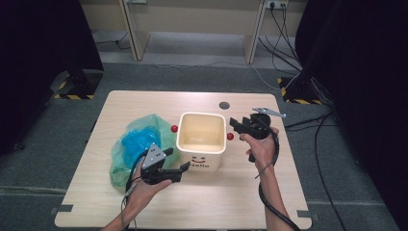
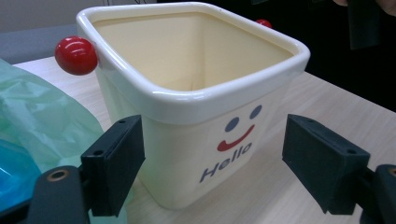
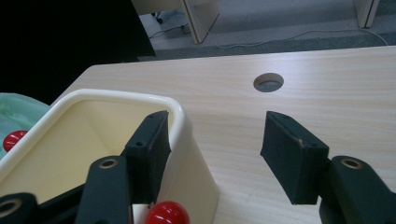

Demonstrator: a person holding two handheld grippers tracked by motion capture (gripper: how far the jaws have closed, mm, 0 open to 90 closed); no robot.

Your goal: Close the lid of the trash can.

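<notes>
Here the cream square bin (image 1: pixel 201 139) stood near the middle of the worktop (image 1: pixel 250 192), glossy plastic with a rounded rim and a red ball knob (image 1: pixel 230 136) on each side. The right gripper (image 1: pixel 240 126) hovered just beside its right knob, jaws well apart and holding nothing, so this hand seemed closer for the next grasp. The left gripper (image 1: pixel 179 167) faced the front wall with the smiling "Hello" print, also open and empty. A crinkled green plastic bag (image 1: pixel 137 144) lay toward the left edge
</notes>
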